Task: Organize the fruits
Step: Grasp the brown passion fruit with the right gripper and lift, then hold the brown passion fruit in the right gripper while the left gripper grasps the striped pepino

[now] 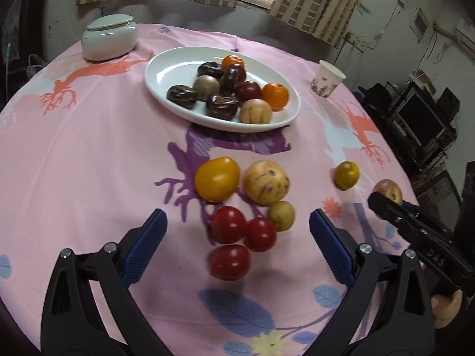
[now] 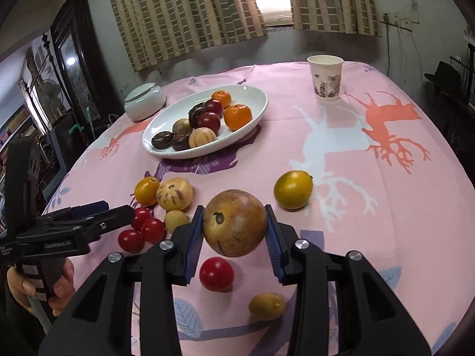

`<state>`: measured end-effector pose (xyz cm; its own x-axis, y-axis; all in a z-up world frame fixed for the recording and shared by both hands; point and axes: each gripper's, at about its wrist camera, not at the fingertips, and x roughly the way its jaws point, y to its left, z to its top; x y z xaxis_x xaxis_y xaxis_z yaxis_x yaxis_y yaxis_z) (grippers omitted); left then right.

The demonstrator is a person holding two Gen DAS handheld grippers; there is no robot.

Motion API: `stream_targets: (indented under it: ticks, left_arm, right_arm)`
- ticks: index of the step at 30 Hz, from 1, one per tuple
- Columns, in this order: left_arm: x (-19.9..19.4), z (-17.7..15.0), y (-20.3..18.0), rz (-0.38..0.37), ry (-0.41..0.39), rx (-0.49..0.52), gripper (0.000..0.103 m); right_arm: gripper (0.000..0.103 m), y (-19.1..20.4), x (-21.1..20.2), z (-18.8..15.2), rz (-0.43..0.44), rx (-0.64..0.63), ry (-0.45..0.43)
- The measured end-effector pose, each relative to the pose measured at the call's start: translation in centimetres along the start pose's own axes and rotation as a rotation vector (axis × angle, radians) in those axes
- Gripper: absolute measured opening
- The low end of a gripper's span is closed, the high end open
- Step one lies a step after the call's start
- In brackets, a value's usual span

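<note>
My right gripper (image 2: 234, 218) is shut on a round brown fruit (image 2: 237, 234), with a blue pad pressed to each side, a little above the pink cloth. The left wrist view shows that fruit (image 1: 387, 190) at the far right. My left gripper (image 1: 237, 222) stands open over three red tomatoes (image 1: 228, 225), touching none. Beside them lie a yellow tomato (image 1: 216, 179), a pale striped fruit (image 1: 265, 182) and a small tan fruit (image 1: 282, 215). A white oval plate (image 1: 166, 71) (image 2: 252, 95) farther back holds several dark, orange and pale fruits. A yellow-green fruit (image 2: 293, 190) lies alone to the right.
A paper cup (image 2: 325, 78) stands at the back right and a white lidded jar (image 1: 109, 37) at the back left. Under my right gripper lie a red tomato (image 2: 216, 273) and a small yellow fruit (image 2: 267, 305). Dark furniture surrounds the round table.
</note>
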<state>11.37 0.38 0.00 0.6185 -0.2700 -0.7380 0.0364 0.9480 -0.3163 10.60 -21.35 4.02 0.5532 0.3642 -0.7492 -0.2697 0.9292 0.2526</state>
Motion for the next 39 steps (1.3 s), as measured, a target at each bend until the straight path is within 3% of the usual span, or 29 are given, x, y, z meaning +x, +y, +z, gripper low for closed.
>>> stream_targets:
  ticks: [3, 8, 18, 21, 22, 30, 37, 39]
  left_arm:
    - [0.5, 0.5, -1.0, -0.029, 0.031, -0.031, 0.098]
    - [2.0, 0.9, -2.7, -0.002, 0.076, -0.024, 0.098]
    - [3.0, 1.4, -5.1, -0.012, 0.089, 0.016, 0.096]
    - [3.6, 1.5, -5.6, -0.021, 0.105, 0.026, 0.08]
    - [3.8, 1.4, -5.6, -0.024, 0.113, 0.022, 0.069]
    - [5.5, 1.6, -4.4, 0.028, 0.127, -0.024, 0.069]
    - [7.5, 2.3, -4.5, 0.109, 0.152, 0.02, 0.069]
    - [7.7, 2.3, -5.1, 0.159, 0.142, 0.061, 0.063]
  right_arm:
    - [0.04, -0.9, -0.5, 0.3, 0.009, 0.041, -0.014]
    - [0.04, -0.9, -1.9, 0.6, 0.04, 0.054, -0.056]
    - [0.04, -1.6, -2.9, 1.1, 0.038, 0.095, -0.087]
    - [0.04, -1.8, -3.4, 1.3, 0.046, 0.102, -0.108]
    - [0.04, -1.9, -3.7, 1.3, 0.045, 0.106, -0.118]
    - [0.04, -2.5, -2.9, 1.3, 0.027, 0.115, -0.075]
    - [0.04, -2.2, -2.7, 1.1, 0.031, 0.101, -0.062]
    - [0.041, -2.1, -2.7, 1.1, 0.032, 0.1, -0.058]
